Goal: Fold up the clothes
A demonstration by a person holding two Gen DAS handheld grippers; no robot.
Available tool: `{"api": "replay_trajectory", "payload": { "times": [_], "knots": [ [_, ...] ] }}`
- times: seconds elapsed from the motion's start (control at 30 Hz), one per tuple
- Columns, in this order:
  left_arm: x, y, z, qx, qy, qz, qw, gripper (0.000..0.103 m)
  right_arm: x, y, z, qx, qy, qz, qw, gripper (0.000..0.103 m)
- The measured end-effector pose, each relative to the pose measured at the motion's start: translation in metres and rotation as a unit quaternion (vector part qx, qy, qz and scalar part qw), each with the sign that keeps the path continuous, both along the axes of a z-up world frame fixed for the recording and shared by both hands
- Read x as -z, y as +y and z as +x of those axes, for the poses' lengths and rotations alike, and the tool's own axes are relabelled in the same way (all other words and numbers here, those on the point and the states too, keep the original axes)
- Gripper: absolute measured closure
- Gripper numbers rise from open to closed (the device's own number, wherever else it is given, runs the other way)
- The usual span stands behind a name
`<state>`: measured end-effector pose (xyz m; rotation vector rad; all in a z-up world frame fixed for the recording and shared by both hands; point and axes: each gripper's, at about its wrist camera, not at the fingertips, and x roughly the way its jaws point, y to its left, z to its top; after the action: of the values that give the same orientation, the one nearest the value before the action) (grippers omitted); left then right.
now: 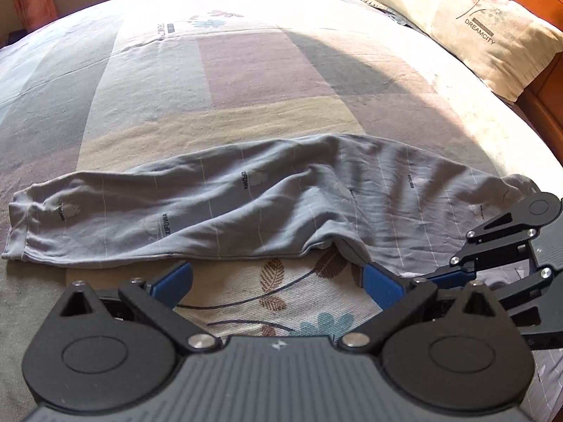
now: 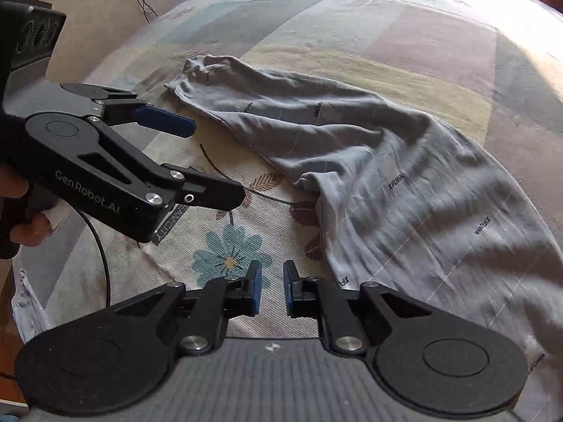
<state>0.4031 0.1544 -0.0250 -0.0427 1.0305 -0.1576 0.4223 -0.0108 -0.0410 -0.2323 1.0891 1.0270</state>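
1. A pair of grey trousers (image 1: pixel 246 197) is seen lying lengthwise across the bed cover (image 1: pixel 246 70), wrinkled, with small dark lettering printed on the fabric.
2. The left gripper (image 1: pixel 278 277) is held just beside the near edge of the trousers; its jaws are spread wide and nothing is pinched between them.
3. The right gripper (image 2: pixel 271 288) is held near the trousers' broad end, over a blue flower print (image 2: pixel 228 253); its blue pads are drawn close with a narrow gap, and no cloth is caught between them.
4. A pillow (image 1: pixel 468 24) is seen well beyond the trousers, at the bed's far corner.
5. A black cable (image 2: pixel 102 260) is seen well apart from the trousers, by the person's hand (image 2: pixel 24 225).
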Motion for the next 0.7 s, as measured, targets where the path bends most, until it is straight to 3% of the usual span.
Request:
{"api": "replay_trajectory", "payload": {
  "times": [0.1, 0.2, 0.3, 0.37, 0.5, 0.6, 0.7],
  "knots": [
    [-0.001, -0.022, 0.017, 0.017, -0.009, -0.020, 0.9996, 0.001, -0.022, -0.045, 0.013, 0.051, -0.027, -0.004, 0.998, 0.087],
    [0.005, -0.051, 0.037, 0.034, -0.016, -0.047, 0.9982, 0.001, -0.033, -0.101, 0.036, 0.110, -0.081, -0.057, 0.989, 0.087],
    [0.018, -0.086, 0.053, 0.050, -0.011, -0.066, 0.9965, 0.001, -0.026, -0.153, 0.067, 0.164, -0.113, -0.112, 0.974, 0.087],
    [0.028, -0.107, 0.059, 0.064, -0.006, -0.066, 0.9958, 0.001, -0.017, -0.182, 0.086, 0.192, -0.122, -0.131, 0.965, 0.093],
    [0.048, -0.134, 0.059, 0.095, 0.019, -0.045, 0.9943, 0.001, -0.004, -0.202, 0.102, 0.190, -0.129, -0.125, 0.965, 0.096],
    [0.062, -0.141, 0.051, 0.115, 0.044, -0.018, 0.9923, 0.001, 0.005, -0.200, 0.100, 0.159, -0.129, -0.117, 0.972, 0.096],
    [0.066, -0.144, 0.041, 0.141, 0.043, 0.012, 0.9890, 0.001, 0.018, -0.198, 0.090, 0.118, -0.123, -0.128, 0.977, 0.095]
  ]
}}
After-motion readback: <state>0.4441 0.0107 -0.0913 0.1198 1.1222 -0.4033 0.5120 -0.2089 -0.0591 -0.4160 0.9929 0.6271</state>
